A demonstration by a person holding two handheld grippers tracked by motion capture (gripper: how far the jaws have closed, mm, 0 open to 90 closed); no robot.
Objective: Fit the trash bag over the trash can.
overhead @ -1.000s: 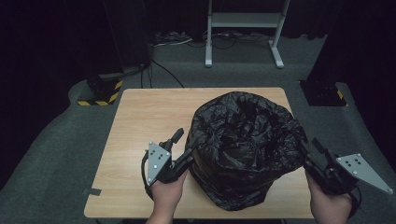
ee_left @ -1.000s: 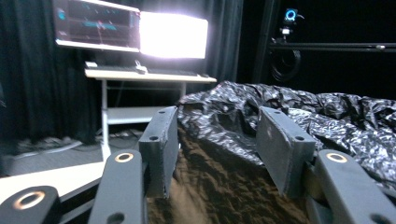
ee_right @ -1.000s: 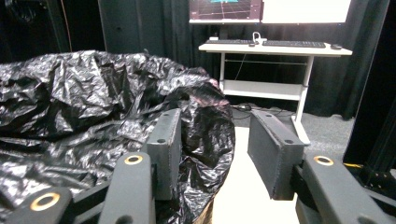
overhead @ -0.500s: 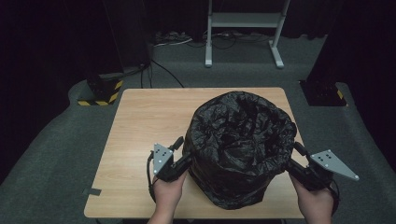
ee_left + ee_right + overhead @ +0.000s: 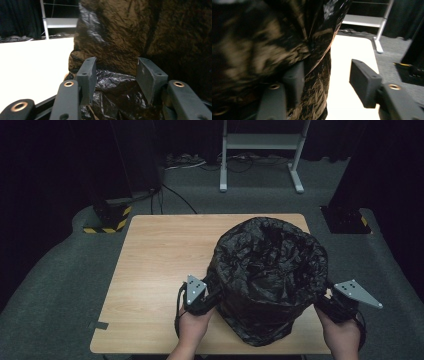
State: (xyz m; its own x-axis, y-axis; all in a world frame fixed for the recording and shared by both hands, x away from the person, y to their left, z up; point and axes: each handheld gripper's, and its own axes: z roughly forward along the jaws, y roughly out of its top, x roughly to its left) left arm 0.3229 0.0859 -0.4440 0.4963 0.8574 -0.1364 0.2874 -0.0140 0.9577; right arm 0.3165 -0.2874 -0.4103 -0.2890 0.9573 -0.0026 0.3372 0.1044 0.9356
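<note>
The bin lined with a black bag (image 5: 272, 285) stands on the near right part of the bench (image 5: 165, 265), between my two tools. Over the last second my right hand-held gripper (image 5: 327, 301) has closed in against its right side while my left hand-held gripper (image 5: 212, 296) has held at its left. Both stand open with loose bag film between the jaws and nothing clamped, so I judge the next step is pinching the film.

A bin lined with a crinkled black plastic bag (image 5: 272, 280) stands on the near right part of the light wooden table (image 5: 160, 260). The left gripper (image 5: 212, 295) sits just left of the bin, against its lower side; the right gripper (image 5: 327, 297) sits just right of it. Behind the bin, beyond the table's far edge, stands a white metal frame (image 5: 260, 150); a yellow-and-black striped base (image 5: 107, 217) lies on the floor behind and left of the bin.
</note>
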